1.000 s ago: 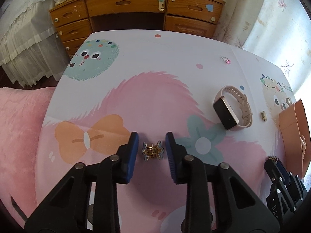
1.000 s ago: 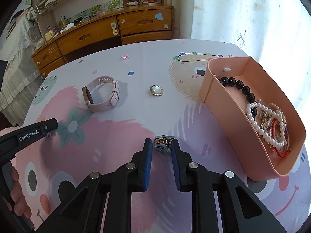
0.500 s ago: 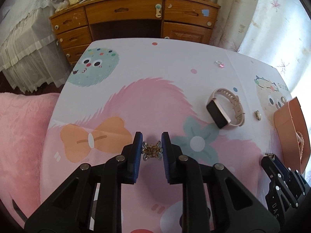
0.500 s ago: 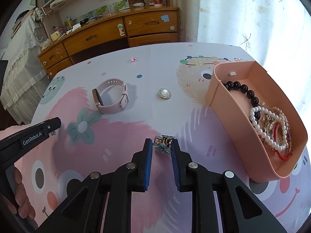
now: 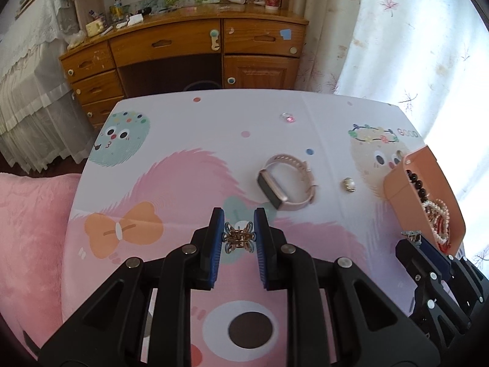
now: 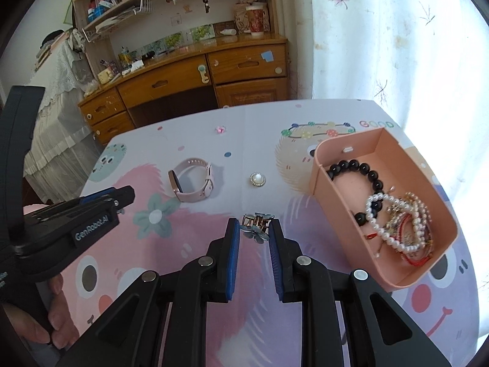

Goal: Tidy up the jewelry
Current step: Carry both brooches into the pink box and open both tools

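Observation:
My left gripper (image 5: 239,236) is shut on a small gold hair clip (image 5: 238,238) and holds it above the table. My right gripper (image 6: 254,233) is shut on a gold clip with a grey-blue flower (image 6: 256,229), also lifted, just left of the pink box (image 6: 342,214). The box holds a black bead bracelet (image 6: 357,168), a pearl bracelet (image 6: 379,214) and other beaded pieces. The box (image 5: 406,195) and the right gripper (image 5: 428,253) also show at the right of the left wrist view.
On the cartoon-print tablecloth (image 6: 214,140) lie a pink smartwatch (image 6: 191,180), a pearl brooch (image 6: 257,179) and a small pink ring (image 6: 220,129). A wooden desk (image 6: 189,76) stands beyond the table. A pink cushion (image 5: 30,229) lies left.
The left gripper closed on the gold clip and lifted it. Both grippers rose from the table; the right one carried its flower clip closer to the pink box.

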Motion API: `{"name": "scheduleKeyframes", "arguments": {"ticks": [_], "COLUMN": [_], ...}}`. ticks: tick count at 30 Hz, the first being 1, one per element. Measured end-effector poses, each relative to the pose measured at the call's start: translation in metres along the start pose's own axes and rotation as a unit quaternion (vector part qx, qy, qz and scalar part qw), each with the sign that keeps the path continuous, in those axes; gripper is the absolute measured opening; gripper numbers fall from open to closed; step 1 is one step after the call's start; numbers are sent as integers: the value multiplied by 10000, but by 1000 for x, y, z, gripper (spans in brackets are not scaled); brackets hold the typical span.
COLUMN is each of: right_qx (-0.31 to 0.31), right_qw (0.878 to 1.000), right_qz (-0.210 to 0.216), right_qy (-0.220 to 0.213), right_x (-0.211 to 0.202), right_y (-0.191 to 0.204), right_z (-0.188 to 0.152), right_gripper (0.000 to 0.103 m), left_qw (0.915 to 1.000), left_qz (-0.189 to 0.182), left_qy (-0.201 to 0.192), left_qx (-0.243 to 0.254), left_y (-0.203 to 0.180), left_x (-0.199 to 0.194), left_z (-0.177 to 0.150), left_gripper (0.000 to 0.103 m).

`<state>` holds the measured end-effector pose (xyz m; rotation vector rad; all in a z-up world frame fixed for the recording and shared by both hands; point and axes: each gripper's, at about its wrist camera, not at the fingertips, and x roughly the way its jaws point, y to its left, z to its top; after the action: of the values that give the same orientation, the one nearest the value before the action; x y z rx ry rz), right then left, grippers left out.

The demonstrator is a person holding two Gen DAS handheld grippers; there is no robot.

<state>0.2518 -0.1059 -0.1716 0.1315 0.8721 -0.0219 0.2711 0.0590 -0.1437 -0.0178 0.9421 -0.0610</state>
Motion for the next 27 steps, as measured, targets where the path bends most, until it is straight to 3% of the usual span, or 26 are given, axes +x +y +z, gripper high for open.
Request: {"name": "scheduleKeyframes", "arguments": {"ticks": [17, 27], "right_qx": [-636, -519], "right_qw": [9956, 9965], "right_qz": [62, 65], "right_qy": [-680, -645], "right_x": [-103, -122], "right_y": [-70, -129], "right_z": [-1, 0], "right_gripper": [19, 19], "left_qw": [9968, 9907], "left_qz": [-295, -889], "left_qy": [-638, -830], "left_qx": [377, 611], "left_y": [-111, -186], "left_x": [-54, -63], "left_z": [16, 17], "left_gripper": [17, 17]}}
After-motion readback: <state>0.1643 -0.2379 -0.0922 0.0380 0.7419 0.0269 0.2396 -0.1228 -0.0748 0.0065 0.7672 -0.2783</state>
